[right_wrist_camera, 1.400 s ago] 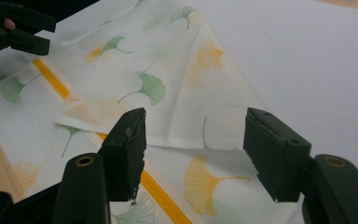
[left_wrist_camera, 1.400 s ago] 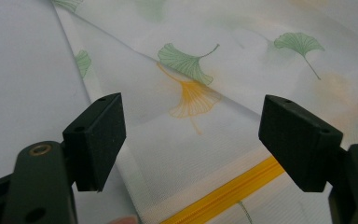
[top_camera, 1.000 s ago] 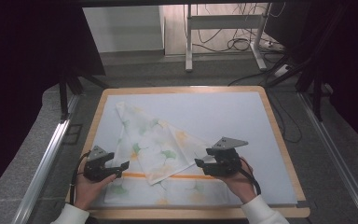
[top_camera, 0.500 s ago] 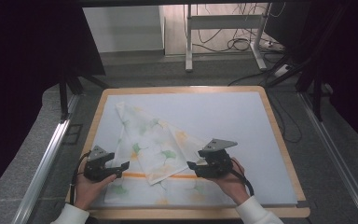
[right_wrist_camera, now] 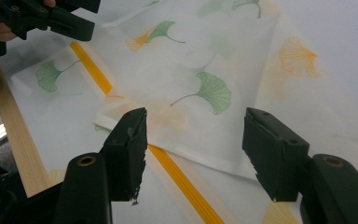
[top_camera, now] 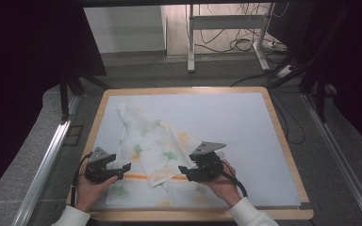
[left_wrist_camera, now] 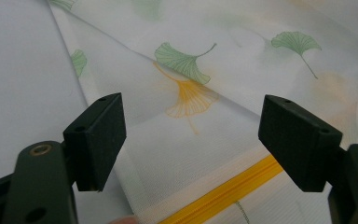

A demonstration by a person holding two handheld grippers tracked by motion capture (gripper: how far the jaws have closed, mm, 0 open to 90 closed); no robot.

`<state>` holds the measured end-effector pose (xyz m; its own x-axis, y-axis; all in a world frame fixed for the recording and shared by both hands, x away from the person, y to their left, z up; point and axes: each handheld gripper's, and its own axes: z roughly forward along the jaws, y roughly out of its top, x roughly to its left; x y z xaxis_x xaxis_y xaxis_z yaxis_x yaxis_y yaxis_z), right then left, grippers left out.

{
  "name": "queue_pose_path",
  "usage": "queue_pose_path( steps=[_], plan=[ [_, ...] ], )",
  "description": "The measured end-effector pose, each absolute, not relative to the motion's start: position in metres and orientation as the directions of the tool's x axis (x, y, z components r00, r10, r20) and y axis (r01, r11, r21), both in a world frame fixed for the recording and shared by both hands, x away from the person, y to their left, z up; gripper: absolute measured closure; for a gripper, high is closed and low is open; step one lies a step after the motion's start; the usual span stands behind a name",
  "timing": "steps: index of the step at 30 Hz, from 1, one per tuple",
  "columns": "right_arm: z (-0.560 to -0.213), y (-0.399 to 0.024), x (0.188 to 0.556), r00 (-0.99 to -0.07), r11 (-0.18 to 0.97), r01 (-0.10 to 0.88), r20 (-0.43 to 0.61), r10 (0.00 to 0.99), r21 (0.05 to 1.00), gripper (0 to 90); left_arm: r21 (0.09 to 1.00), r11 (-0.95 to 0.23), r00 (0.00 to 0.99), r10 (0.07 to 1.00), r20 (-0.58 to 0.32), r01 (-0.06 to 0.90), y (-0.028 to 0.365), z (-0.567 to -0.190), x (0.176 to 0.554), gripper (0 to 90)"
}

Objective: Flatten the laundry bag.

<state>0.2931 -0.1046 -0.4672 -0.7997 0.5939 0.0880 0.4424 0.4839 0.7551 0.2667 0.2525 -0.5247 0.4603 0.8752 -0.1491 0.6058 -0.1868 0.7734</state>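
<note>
cloth (top_camera: pixel 155 150) on mat (top_camera: pixel 245 127), near-left part | L gripper (top_camera: pixel 122 168) at its left edge | R gripper (top_camera: pixel 185 170) at right

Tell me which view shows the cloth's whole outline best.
High view: the cloth lies folded on the table mat, all edges visible. The left gripper view and right gripper view show close patches of leaf print and orange stripe.

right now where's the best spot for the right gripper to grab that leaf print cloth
Probably the folded flap's loose corner on the leaf print cloth, lying over the orange stripe. That pale edge sits just ahead of the open right gripper, so come in low from the person's side, sliding one jaw under the edge. The left gripper waits open opposite.
</note>
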Motion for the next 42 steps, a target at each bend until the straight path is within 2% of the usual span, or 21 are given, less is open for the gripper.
queue_pose_path(
  steps=[42],
  plan=[
    [-0.494, -0.029, 0.284, -0.878, 0.581, 0.399, 0.111, 0.466, 0.709, 40.5, 0.771, -0.195, 0.469, 0.87, -0.149, 0.606, 0.252, -0.525, 0.267, 22.9]
  ],
)
